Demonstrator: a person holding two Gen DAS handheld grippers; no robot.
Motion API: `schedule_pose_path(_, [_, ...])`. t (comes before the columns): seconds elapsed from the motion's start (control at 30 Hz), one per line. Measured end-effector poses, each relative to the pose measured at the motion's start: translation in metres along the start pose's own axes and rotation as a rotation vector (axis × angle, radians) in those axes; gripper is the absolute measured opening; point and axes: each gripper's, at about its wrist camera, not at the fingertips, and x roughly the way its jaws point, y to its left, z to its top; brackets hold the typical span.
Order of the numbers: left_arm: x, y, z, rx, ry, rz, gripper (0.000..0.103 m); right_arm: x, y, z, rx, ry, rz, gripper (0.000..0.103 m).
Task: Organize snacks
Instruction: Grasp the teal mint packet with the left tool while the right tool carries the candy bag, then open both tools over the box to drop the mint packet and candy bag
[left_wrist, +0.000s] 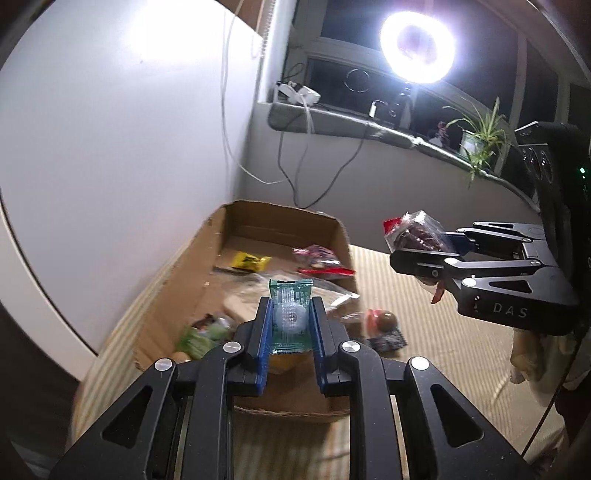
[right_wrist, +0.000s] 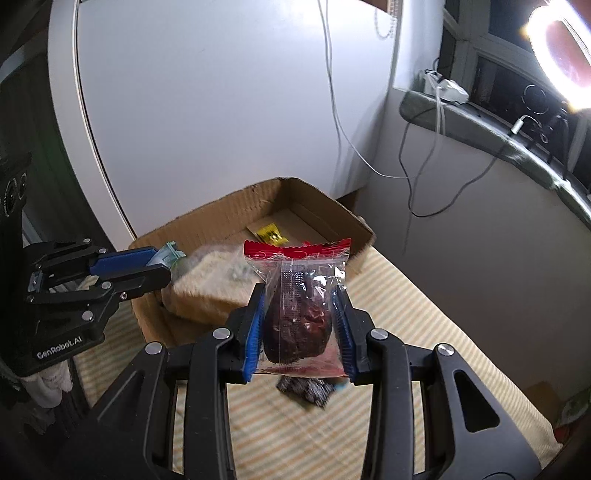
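Green-edged clear packet (left_wrist: 290, 317) with a pale round sweet inside: clamped between the blue pads of the left gripper (left_wrist: 290, 325), long axis running along the fingers, green crimped end pointing away from the camera, held above the cardboard box (left_wrist: 236, 225). Right gripper (right_wrist: 300, 325) closed on a red-topped clear packet (right_wrist: 299, 295) holding a dark lump; long axis along the fingers, red crimp outward, above the striped mat (right_wrist: 424, 332) beside the box. Yellow packet (right_wrist: 271, 234) lies inside the box.
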Motion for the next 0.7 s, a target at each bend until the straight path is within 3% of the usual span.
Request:
schedule_pose_path(0.37, [0.001, 0.028, 0.005, -0.023, -0.008, 0.024, 0.018, 0.042, 0.019, 0.031, -0.003, 0.032, 0.035, 0.036])
schedule_pose_path(0.7, [0.005, 0.034, 0.004, -0.028, 0.003, 0.027, 0.019, 0.069, 0.024, 0.039, 0.003, 0.065, 0.054, 0.036])
